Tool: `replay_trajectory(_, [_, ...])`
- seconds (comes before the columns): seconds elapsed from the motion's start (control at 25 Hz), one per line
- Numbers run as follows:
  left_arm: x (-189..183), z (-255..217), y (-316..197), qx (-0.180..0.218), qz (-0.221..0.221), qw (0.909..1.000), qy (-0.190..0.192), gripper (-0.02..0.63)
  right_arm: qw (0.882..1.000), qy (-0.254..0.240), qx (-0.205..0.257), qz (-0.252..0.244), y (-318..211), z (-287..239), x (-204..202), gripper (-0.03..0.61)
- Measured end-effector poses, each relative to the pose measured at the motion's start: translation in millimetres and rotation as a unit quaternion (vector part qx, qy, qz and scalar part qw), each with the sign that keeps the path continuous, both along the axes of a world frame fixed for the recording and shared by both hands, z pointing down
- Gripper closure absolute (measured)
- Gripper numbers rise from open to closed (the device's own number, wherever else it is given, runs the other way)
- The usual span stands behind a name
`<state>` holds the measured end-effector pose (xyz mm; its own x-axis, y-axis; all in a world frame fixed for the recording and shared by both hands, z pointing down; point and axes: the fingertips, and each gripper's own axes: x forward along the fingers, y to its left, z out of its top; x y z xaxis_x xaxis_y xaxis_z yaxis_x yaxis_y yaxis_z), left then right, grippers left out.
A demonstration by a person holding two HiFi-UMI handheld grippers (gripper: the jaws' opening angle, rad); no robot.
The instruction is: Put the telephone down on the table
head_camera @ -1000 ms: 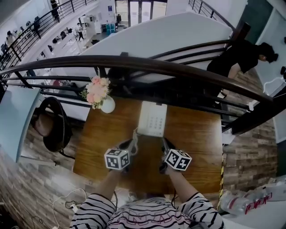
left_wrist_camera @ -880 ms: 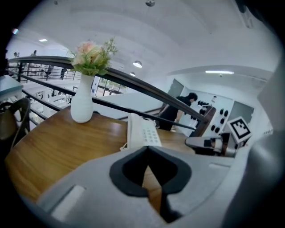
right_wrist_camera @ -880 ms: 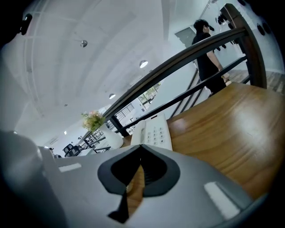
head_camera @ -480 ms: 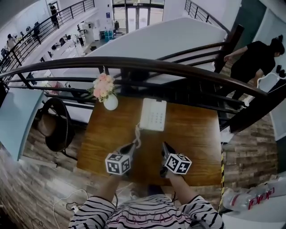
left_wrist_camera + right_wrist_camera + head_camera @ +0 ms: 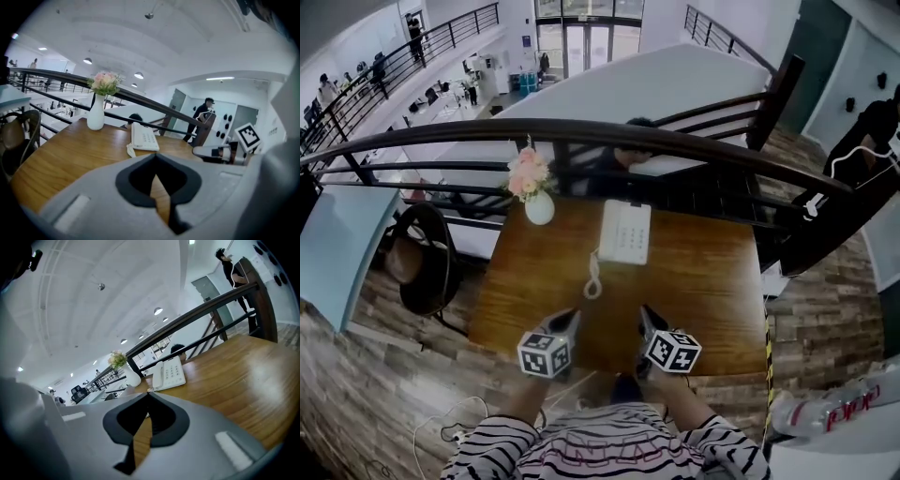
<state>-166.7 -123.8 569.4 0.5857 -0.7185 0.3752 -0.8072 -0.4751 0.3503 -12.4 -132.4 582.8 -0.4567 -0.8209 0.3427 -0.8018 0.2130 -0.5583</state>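
Note:
The white telephone point(image 5: 623, 232) lies flat at the far middle of the wooden table point(image 5: 703, 281), handset on its cradle, its cord looped point(image 5: 593, 281) toward me. My left gripper point(image 5: 566, 322) and right gripper point(image 5: 646, 315) hover side by side over the table's near edge, both shut and empty, well short of the telephone. In the left gripper view the telephone point(image 5: 144, 137) sits beyond the closed left gripper point(image 5: 155, 156), and the right gripper point(image 5: 220, 152) shows at the right. The right gripper view has the telephone point(image 5: 169, 373) ahead of the closed right gripper point(image 5: 148, 394).
A white vase of pink flowers point(image 5: 536, 202) stands at the table's far left corner. A dark curved railing point(image 5: 581, 131) runs behind the table. A chair with a hat point(image 5: 417, 262) stands to the left. A person point(image 5: 872, 122) walks at the far right.
Both grippers have drawn back from the telephone toward the near table edge, still shut. The telephone and its cord stay where they lay. The person at the right has walked farther away.

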Motion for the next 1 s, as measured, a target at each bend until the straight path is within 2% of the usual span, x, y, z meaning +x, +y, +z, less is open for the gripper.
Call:
replay_trajectory(0.36, [-19, -1, 53, 0.017, 0.001, 0.9998, -0.006, 0.612, 1.000, 0.018, 0.009, 0.019, 50, 1, -11, 0.578])
replay_trajectory(0.56, [-28, -4, 71, 0.021, -0.003, 0.9997, -0.009, 0.612, 0.999, 0.009, 0.013, 0.030, 68, -4, -14, 0.578])
replay_trajectory(1.0, [-29, -8, 104, 0.023, 0.005, 0.9997, -0.011, 0.612, 1.000, 0.007, 0.008, 0.017, 107, -3, -23, 0.578])
